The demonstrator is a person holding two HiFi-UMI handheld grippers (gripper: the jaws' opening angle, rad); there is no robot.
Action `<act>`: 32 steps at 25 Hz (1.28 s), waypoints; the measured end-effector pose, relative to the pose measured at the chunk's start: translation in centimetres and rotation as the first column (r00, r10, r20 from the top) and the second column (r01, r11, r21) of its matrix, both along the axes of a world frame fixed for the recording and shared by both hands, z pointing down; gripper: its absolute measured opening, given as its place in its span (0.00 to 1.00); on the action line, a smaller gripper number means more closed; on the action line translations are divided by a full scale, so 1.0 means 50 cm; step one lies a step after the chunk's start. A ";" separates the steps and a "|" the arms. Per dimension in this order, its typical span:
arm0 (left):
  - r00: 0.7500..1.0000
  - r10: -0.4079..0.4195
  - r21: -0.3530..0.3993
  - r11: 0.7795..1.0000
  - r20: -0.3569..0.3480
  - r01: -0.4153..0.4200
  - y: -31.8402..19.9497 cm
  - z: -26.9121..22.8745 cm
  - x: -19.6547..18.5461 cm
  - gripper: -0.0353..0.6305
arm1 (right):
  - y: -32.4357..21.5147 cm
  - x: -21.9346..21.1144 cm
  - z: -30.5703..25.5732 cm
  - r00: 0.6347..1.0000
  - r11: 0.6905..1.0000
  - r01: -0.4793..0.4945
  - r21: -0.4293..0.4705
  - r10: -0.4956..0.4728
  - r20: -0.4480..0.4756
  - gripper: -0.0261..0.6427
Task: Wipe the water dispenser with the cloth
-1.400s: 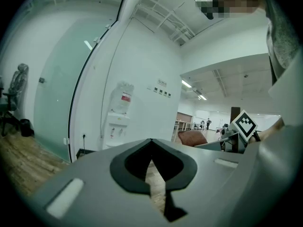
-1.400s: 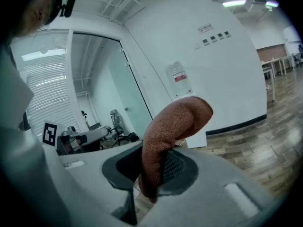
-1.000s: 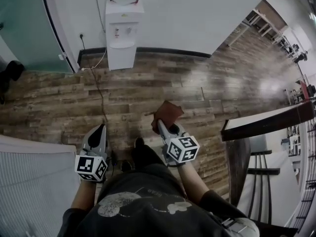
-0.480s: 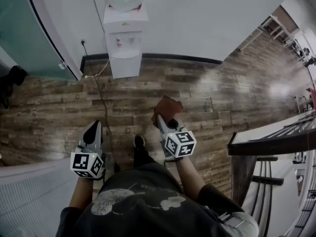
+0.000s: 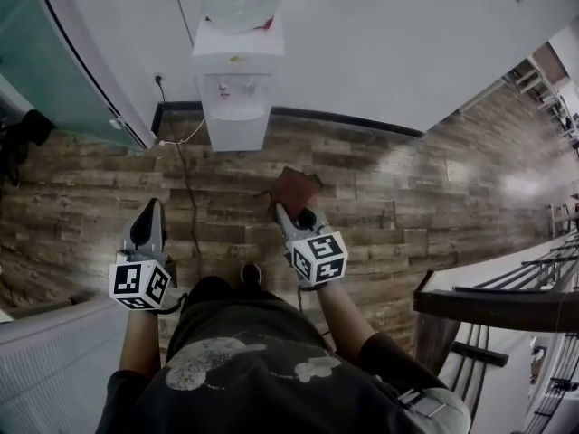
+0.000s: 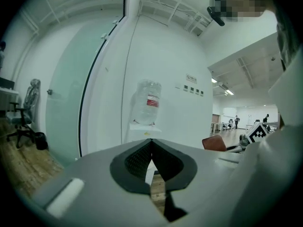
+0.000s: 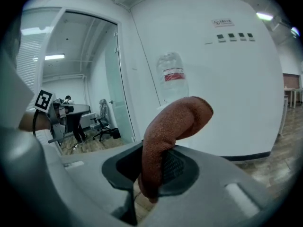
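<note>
Both arms are out in front, left arm [image 5: 140,342] bare and right arm [image 5: 342,319] bent a bit at the elbow. Both grippers point toward the water dispenser [image 5: 235,89], well short of it. The left gripper [image 5: 149,208] sits off to its left with its jaws pressed together on nothing. The right gripper [image 5: 282,213] is nearer in line with it, jaws clamped on the cloth [image 5: 294,188].

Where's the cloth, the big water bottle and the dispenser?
cloth [image 7: 175,122], right gripper view, on its folded middle.
bottle [image 6: 144,111], left gripper view, on its clear side below the label.
dispenser [image 5: 237,129], head view, on its white lower front.
</note>
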State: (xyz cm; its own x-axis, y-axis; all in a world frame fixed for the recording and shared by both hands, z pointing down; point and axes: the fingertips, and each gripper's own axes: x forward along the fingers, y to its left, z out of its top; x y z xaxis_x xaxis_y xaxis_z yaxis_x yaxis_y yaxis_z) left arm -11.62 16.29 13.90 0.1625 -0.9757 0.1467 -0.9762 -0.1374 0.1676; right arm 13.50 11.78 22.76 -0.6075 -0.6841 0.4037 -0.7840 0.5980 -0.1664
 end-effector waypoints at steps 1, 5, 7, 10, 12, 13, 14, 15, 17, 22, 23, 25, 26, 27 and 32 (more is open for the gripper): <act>1.000 -0.005 -0.002 1.000 0.000 0.005 -0.011 0.001 -0.004 0.08 | -0.012 -0.012 0.002 1.000 1.000 0.015 0.003 -0.015 -0.007 0.13; 1.000 0.024 -0.028 0.999 0.012 -0.024 -0.057 0.022 -0.007 0.08 | -0.050 -0.064 0.008 0.999 0.999 0.047 -0.004 -0.047 -0.004 0.13; 0.999 0.045 -0.040 0.998 0.000 -0.045 -0.091 0.034 -0.007 0.08 | -0.075 -0.087 0.014 0.999 0.999 0.051 -0.020 -0.051 -0.006 0.13; 0.996 0.086 -0.053 0.995 -0.023 -0.087 -0.152 0.055 -0.012 0.08 | -0.118 -0.121 0.011 0.998 0.998 0.055 -0.016 -0.055 -0.026 0.13; 0.992 0.125 -0.055 0.990 -0.029 -0.127 -0.197 0.062 -0.015 0.08 | -0.153 -0.136 0.001 0.998 0.999 0.051 0.007 -0.051 -0.048 0.13; 0.989 0.144 -0.054 0.988 -0.033 -0.146 -0.221 0.064 -0.017 0.08 | -0.173 -0.142 -0.004 0.997 0.999 0.044 0.014 -0.043 -0.058 0.13; 0.986 0.162 -0.052 0.985 -0.037 -0.163 -0.246 0.064 -0.019 0.08 | -0.196 -0.148 -0.009 0.997 0.999 0.034 0.018 -0.033 -0.065 0.13; 0.983 0.176 -0.050 0.983 -0.043 -0.178 -0.272 0.064 -0.024 0.08 | -0.220 -0.155 -0.013 0.997 1.000 0.024 0.020 -0.022 -0.069 0.13; 0.979 0.198 -0.047 0.979 -0.053 -0.200 -0.324 0.062 -0.036 0.08 | -0.269 -0.176 -0.021 0.997 1.000 0.008 0.024 -0.006 -0.075 0.13; 0.966 0.257 -0.027 0.966 -0.044 -0.258 -0.416 0.063 -0.064 0.08 | -0.359 -0.248 -0.029 0.996 0.999 0.007 0.054 -0.002 -0.093 0.13; 0.963 0.266 -0.029 0.963 -0.044 -0.267 -0.431 0.067 -0.069 0.08 | -0.373 -0.264 -0.029 0.995 0.998 0.012 0.061 -0.006 -0.103 0.13; 0.958 0.283 -0.033 0.958 -0.048 -0.285 -0.463 0.075 -0.082 0.08 | -0.404 -0.300 -0.029 0.992 0.996 0.027 0.080 -0.017 -0.129 0.13; 0.955 0.294 -0.034 0.955 -0.045 -0.295 -0.479 0.079 -0.089 0.08 | -0.418 -0.321 -0.029 0.989 0.995 0.039 0.092 -0.025 -0.144 0.13; 0.951 0.305 -0.035 0.951 -0.040 -0.307 -0.493 0.082 -0.096 0.08 | -0.430 -0.342 -0.028 0.986 0.993 0.052 0.103 -0.035 -0.161 0.13; 0.944 0.328 -0.068 0.941 -0.037 -0.330 -0.550 0.112 -0.113 0.08 | -0.478 -0.428 -0.019 0.969 0.986 0.128 0.106 -0.102 -0.224 0.13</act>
State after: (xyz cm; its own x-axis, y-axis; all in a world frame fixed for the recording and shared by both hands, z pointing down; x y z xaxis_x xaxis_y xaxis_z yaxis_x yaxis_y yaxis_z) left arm -17.26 -11.19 19.48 0.4773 -0.8540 0.2070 -0.8740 -0.4370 0.2124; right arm -7.89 -12.13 21.79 -0.5916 -0.6658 0.4547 -0.7185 0.6912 0.0773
